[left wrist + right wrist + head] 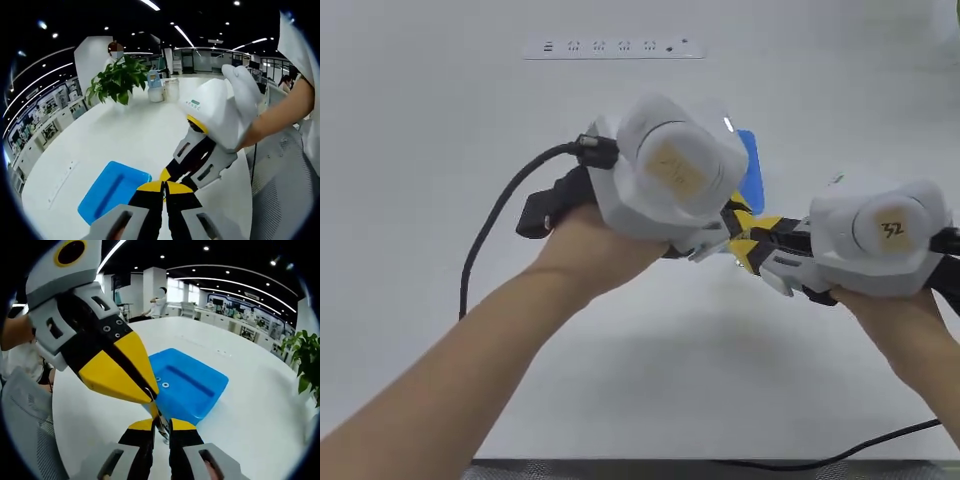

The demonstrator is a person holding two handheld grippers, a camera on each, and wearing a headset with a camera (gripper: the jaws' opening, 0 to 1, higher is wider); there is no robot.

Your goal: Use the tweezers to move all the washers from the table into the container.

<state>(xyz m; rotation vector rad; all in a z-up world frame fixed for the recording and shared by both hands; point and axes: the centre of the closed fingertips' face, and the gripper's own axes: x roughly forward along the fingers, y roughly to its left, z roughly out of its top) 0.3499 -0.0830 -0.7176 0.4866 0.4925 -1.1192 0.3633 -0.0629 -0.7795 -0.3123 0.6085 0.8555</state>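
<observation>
I hold both grippers up above the white table, tips meeting. In the right gripper view thin metal tweezers (pixel 159 420) run from the left gripper's yellow tip (pixel 150 390) down between my right gripper's (pixel 161 427) jaws. Both grippers are shut on them. The left gripper (pixel 164 189) has its jaws pressed together, with the right gripper (pixel 167 175) touching its tip. Behind lies the blue container (pixel 192 390), (pixel 112 190), (pixel 751 170), with two washers (pixel 162 382) in it. From the head view, the left gripper (pixel 738 212) and right gripper (pixel 748 248) hide the tweezers' tips.
A white power strip (pixel 613 48) lies at the table's far edge. A black cable (pixel 505 215) trails from the left gripper. Potted plants (pixel 116 80) and white jars (pixel 164 90) stand at the far end. A grey chair (pixel 25 425) is beside the table.
</observation>
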